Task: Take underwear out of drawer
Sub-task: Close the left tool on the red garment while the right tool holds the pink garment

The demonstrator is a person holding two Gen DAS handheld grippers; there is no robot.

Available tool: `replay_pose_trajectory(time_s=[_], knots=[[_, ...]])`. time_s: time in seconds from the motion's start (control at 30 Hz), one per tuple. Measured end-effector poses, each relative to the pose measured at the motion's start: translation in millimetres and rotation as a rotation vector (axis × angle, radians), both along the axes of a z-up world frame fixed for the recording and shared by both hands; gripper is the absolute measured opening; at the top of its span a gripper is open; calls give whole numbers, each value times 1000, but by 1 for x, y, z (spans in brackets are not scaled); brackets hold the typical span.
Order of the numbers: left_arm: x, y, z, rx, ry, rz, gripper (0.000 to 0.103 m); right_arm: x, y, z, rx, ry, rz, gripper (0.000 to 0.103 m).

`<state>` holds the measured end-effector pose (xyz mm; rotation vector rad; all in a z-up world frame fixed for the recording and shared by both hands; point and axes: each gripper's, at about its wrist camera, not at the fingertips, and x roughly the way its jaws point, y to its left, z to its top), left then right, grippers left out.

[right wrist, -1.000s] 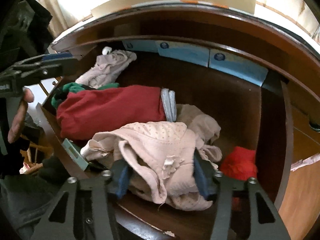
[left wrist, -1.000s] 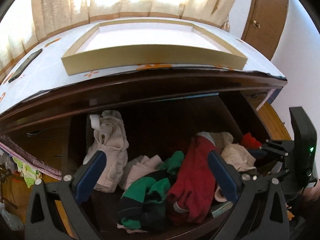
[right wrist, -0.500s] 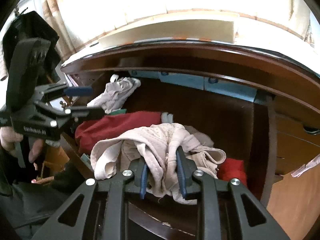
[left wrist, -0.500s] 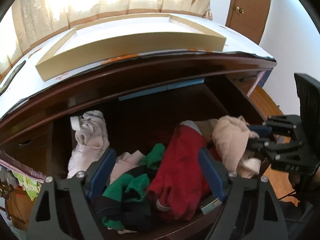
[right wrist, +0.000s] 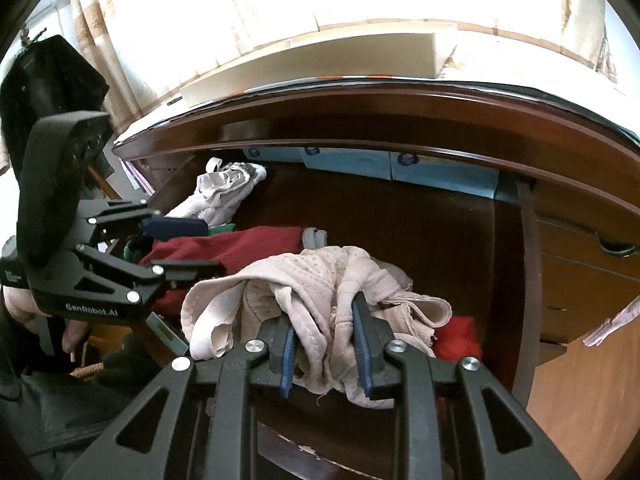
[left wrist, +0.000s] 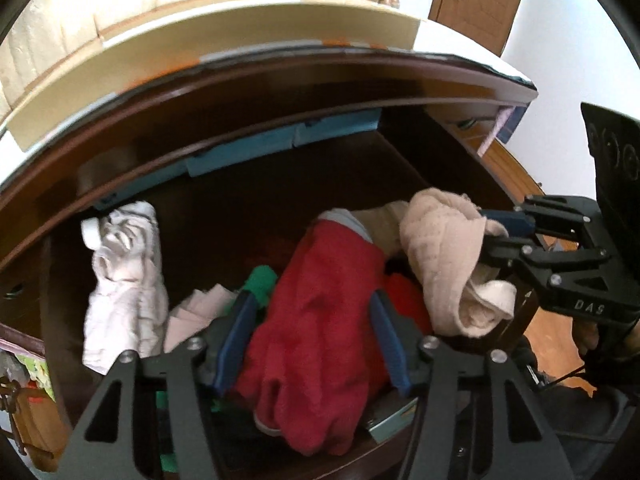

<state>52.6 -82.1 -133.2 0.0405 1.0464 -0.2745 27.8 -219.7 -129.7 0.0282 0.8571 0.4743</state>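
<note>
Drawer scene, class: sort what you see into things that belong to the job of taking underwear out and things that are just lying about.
Part of the job:
- open drawer
- beige underwear, clamped in the right gripper
- red garment, between the closing left gripper

Just lying about:
- white garment
- green garment
- cream tray on top
- blue boxes at the back

- Reads "DAS" in pale capitals on the black body of the right gripper (left wrist: 496, 236), behind its fingers.
- Reads "GenRobot.AI" in pale letters on the black body of the left gripper (right wrist: 188, 248), behind its fingers.
- Shows round blue marks on the blue boxes (right wrist: 400, 166) far beyond the fingers; illegible.
</note>
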Motion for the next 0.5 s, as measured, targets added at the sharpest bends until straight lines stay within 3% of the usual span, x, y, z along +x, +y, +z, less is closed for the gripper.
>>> replay_pose_trajectory(time_s=[0.27,0.5], knots=[[6,-2,-10,-28,51,-10,59,1,0,-1,3,11,-4,27],[7,-8,-16,12,59,-23,56,3,1,-3,-1,16,4,27]])
